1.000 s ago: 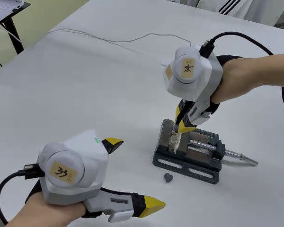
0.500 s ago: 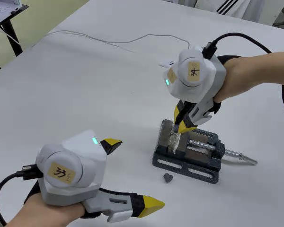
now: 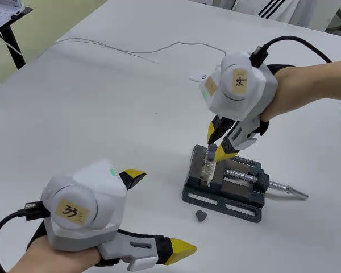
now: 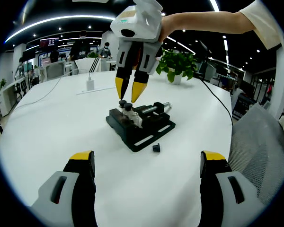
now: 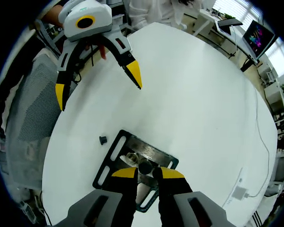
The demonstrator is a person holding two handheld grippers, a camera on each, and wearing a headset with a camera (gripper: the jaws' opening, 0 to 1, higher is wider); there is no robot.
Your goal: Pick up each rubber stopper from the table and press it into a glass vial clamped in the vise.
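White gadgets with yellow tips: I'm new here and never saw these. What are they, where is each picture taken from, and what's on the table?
They are hand-held two-jaw grippers, one in each of a person's hands. The head view comes from a headset camera; each round view comes from a camera on one gripper, looking along its jaws. On the white table stands a dark grey metal vise clamping clear glass vials; a small dark rubber stopper lies loose beside it. The left gripper is open and empty. The right gripper is over the vise, jaws close beside a second dark stopper atop one of them; whether they grip it is unclear.
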